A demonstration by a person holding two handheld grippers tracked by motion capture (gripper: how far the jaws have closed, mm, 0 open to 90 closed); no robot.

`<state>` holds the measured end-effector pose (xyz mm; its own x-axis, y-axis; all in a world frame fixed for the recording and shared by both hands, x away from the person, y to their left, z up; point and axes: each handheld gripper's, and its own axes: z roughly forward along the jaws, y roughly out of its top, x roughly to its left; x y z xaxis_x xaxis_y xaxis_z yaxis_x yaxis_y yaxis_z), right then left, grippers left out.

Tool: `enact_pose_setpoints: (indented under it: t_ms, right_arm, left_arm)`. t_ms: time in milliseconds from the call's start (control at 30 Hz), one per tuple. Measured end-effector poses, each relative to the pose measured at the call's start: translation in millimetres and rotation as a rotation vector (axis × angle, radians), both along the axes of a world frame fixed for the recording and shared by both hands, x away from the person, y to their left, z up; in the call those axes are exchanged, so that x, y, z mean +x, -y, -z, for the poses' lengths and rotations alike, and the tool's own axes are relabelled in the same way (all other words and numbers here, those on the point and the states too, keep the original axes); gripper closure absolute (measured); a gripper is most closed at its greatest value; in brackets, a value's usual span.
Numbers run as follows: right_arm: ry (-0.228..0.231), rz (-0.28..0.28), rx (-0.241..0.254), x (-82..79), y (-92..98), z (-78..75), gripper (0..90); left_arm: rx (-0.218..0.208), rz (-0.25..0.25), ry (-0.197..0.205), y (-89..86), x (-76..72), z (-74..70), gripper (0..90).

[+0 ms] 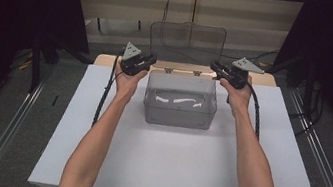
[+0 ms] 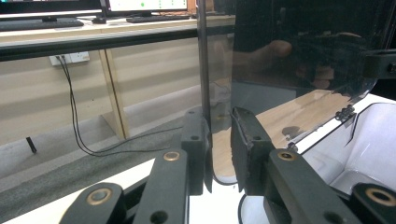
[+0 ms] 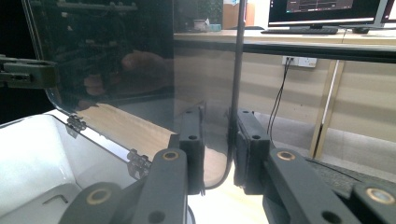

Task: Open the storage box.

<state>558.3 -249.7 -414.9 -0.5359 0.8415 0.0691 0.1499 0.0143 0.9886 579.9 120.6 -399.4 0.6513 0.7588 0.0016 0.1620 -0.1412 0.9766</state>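
Observation:
A clear plastic box stands at the middle back of the white board, its hinged lid raised upright behind it. My left gripper is at the lid's left edge and my right gripper at its right edge. In the left gripper view the lid edge runs between the jaws of the left gripper, lying against one pad with a gap to the other. In the right gripper view the lid edge also sits between the jaws of the right gripper, against one pad only. The box's inside holds nothing.
The white board lies on a wooden table whose strip shows behind the box. Two small hinges join lid and box. Dark curtains flank both sides, metal rails run along the floor, and a desk with monitors stands beyond.

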Motion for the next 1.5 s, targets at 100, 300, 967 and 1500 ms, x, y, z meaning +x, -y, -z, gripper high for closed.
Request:
enact_pose_setpoints:
  t_ms: [100,300,967,1500]
  right_arm:
    - [-0.009,-0.005,0.025,1.7,1.1,0.7,76.1]
    - [-0.024,-0.006,0.034,4.7,1.2,0.0,75.9]
    - [-0.083,0.021,0.098,10.8,-0.9,0.7,73.7]
    - [-0.107,0.050,0.113,14.1,-5.0,2.8,69.2]
  left_arm:
    - [-0.007,0.001,-0.006,-0.1,1.3,1.0,74.9]
    - [0.041,0.001,-0.011,2.6,4.1,3.7,73.7]
    - [-0.055,-0.014,-0.090,2.8,11.0,8.3,73.0]
    - [-0.055,-0.015,-0.132,5.2,14.7,10.7,67.1]
